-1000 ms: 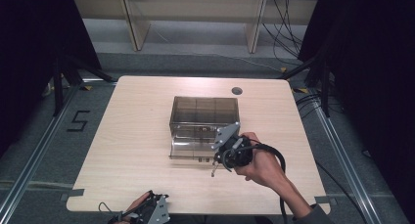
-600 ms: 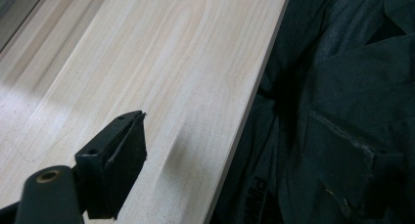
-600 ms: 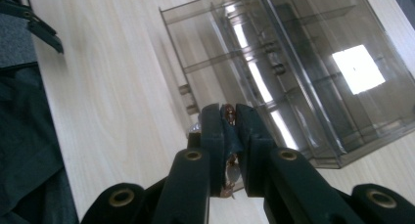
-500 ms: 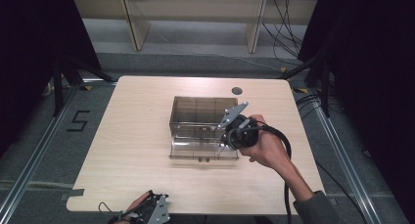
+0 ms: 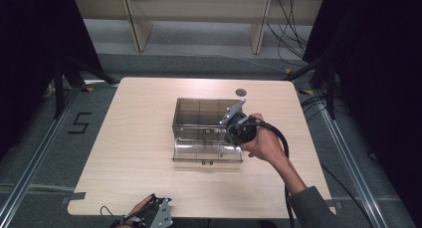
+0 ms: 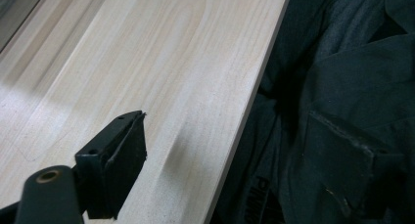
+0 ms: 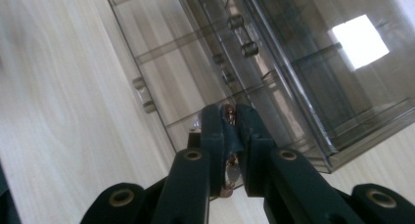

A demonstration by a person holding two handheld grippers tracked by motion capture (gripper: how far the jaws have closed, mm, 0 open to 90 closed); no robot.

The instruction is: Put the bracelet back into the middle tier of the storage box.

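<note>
Item one: the clear plastic organiser box, smoky and split into compartments, which I see standing near the middle of the worktop, a little toward its far edge and right side. Its lid lies open flat on the near side of the box, with small knobs along the outer edge.

Item two: my right gripper, held over the right end of the box where the body meets the lid. In the right gripper view its jaws are pressed together on a small reddish-brown object; I cannot tell what the object is. The open compartments sit just beyond the tips.

Item three: my left gripper, low at the near edge of the worktop, left of centre, well apart from the box. The left gripper view shows one jaw over bare wood beside the edge, so I cannot tell how its jaws stand.

Item four: a small dark round disc near the far edge.
</note>
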